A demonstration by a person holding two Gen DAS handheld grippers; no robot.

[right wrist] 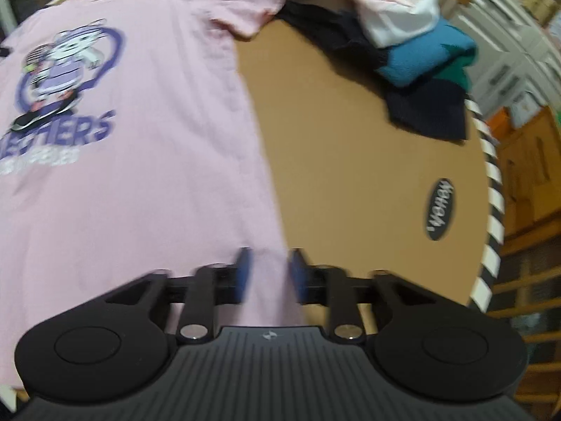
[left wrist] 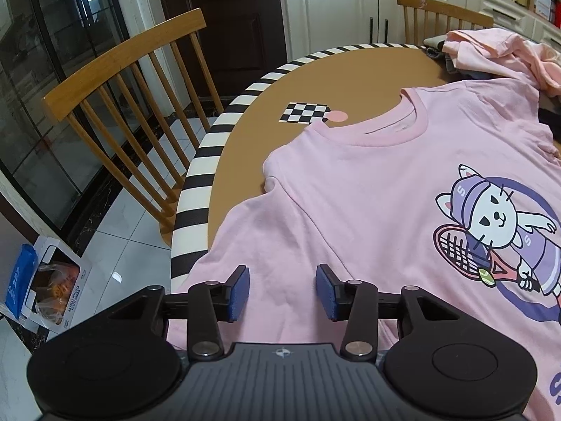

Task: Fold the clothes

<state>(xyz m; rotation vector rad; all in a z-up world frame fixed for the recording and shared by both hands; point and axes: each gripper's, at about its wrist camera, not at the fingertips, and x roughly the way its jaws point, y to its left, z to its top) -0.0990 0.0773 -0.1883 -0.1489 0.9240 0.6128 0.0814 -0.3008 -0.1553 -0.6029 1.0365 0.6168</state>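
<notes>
a pink shirt (left wrist: 368, 203) is spread flat, print side up, on the round brown tabletop (left wrist: 280, 91), collar toward the far edge. the left tongs (left wrist: 282, 289) are held just above the shirt's sleeve near the tabletop's striped rim, jaws apart, with pink cloth seen in the gap but not pinched by the blue pads (left wrist: 240, 289). in the blurred right view, the right tongs (right wrist: 269, 273) are seen over the shirt's (right wrist: 140, 175) side edge near the hem, jaws parted; a strip of pink cloth lies between the pads (right wrist: 243, 273), and no pressing on it can be seen. a pile (right wrist: 413, 45) of other clothes is heaped at the far side, well apart from both tongs.
</notes>
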